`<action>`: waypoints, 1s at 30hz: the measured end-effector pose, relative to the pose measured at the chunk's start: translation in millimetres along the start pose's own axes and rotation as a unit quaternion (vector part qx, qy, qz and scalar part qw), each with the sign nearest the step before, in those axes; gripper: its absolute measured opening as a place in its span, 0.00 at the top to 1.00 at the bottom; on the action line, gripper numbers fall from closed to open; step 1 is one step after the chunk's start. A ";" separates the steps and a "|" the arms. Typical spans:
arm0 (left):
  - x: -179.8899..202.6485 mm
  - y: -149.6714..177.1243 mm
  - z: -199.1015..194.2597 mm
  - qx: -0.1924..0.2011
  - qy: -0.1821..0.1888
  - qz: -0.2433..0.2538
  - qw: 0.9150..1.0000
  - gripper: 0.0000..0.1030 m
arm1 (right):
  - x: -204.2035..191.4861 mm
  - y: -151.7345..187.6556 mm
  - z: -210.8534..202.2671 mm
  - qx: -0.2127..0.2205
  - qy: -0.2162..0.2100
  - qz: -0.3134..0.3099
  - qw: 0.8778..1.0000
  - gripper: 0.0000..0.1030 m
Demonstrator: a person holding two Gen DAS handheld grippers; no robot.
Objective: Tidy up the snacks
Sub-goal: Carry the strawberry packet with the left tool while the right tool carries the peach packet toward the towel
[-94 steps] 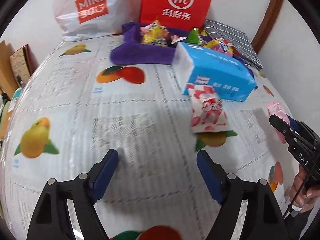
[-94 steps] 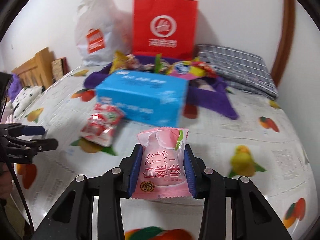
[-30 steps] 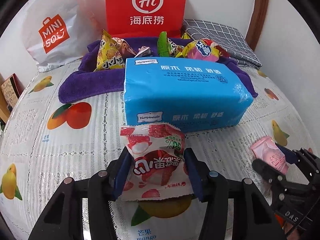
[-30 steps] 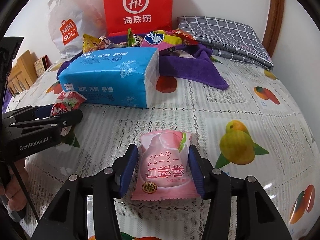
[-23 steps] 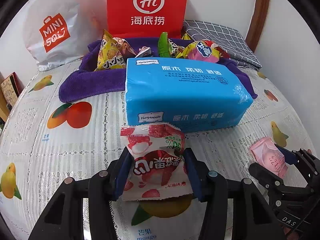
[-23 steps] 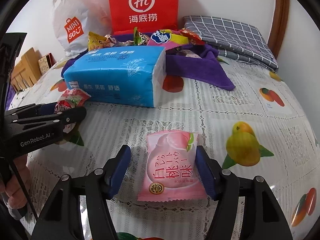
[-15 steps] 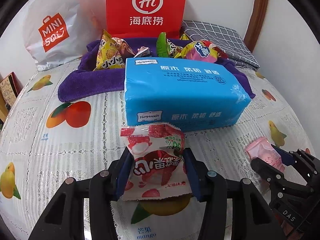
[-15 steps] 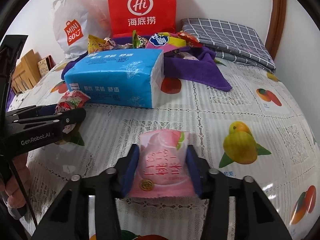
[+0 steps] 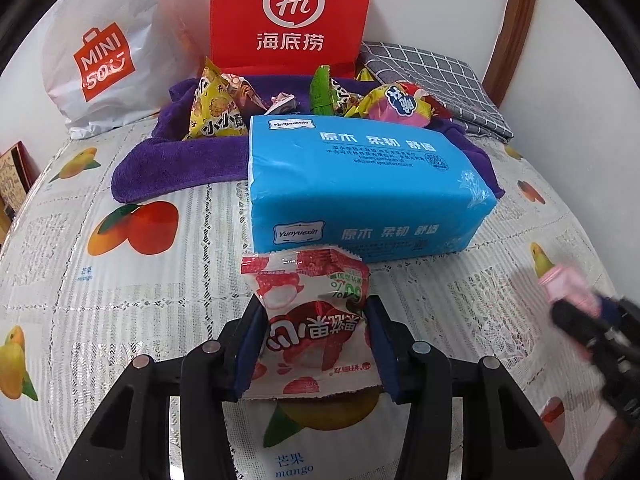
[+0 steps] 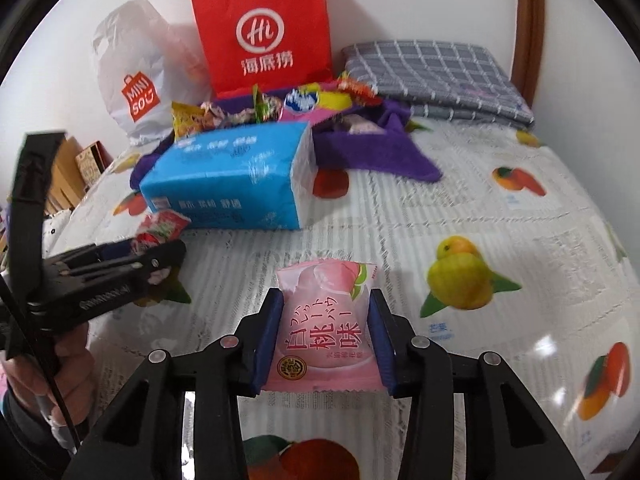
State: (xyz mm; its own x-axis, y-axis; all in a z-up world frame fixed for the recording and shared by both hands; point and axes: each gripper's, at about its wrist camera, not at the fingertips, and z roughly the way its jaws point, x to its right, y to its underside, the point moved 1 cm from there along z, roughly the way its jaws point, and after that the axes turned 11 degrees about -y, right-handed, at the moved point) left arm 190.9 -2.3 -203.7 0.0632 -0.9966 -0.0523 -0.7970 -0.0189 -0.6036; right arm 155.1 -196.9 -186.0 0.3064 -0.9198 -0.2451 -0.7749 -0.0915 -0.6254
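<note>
Snack packets are sitting clamped in both tongs: the left gripper (image 9: 316, 344) is squeezing a red-and-white packet (image 9: 310, 320), and the right gripper (image 10: 325, 340) is pinching a pink peach packet (image 10: 324, 328), both over the fruit-print tablecloth (image 10: 500, 240). Beyond lies a blue tissue pack (image 9: 360, 184), then a purple towel (image 9: 172, 160) heaped with more snacks (image 9: 216, 112), then a red bag (image 9: 292, 16) and a white bag (image 9: 104, 52).

Both wrist cams low, facing tissue pack (image 9: 360, 184).
</note>
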 end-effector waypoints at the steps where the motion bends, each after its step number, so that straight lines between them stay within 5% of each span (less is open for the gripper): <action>1: -0.4 0.8 -0.7 -0.001 -0.002 0.001 1.000 0.55 | -1.7 -3.3 -5.2 0.004 0.006 -0.001 1.000 0.59; 7: -17.2 1.1 -12.9 -0.017 0.016 -0.017 1.000 0.56 | -9.3 -22.1 -27.9 0.028 0.052 -0.021 0.998 0.59; 30: -54.4 -55.6 -122.1 0.063 0.006 -0.015 0.998 0.56 | -55.6 -97.1 -79.6 0.096 0.065 -0.028 0.993 0.59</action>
State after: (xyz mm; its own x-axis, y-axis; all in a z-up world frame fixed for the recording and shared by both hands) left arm 158.5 43.2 -70.1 0.0788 -0.9966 -0.0234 -0.7134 -0.0399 -0.6997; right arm 169.3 -167.3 -52.7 0.2614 -0.9582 -0.1164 -0.6349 -0.0799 -0.7684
